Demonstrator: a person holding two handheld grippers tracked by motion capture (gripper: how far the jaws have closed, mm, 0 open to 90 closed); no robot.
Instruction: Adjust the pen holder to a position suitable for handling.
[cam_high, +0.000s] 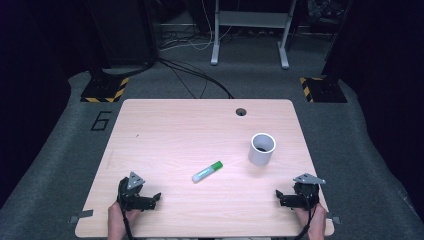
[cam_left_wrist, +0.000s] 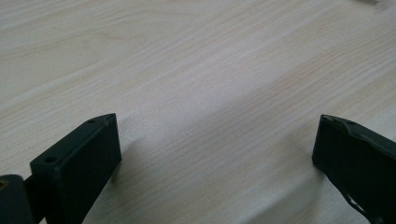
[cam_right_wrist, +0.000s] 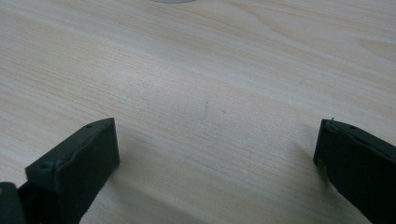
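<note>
Lab or test bay, grey carpet, hazard-striped stand bases (cam_high: 104, 90), floor cables (cam_high: 192, 75), numbered floor marking (cam_high: 101, 120)

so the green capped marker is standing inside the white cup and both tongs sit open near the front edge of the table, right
Not quite. The green capped marker lies flat on the table, apart from the white cup and to its left, as the high view shows. The rest holds: the left tongs and right tongs sit open near the front edge.
</note>
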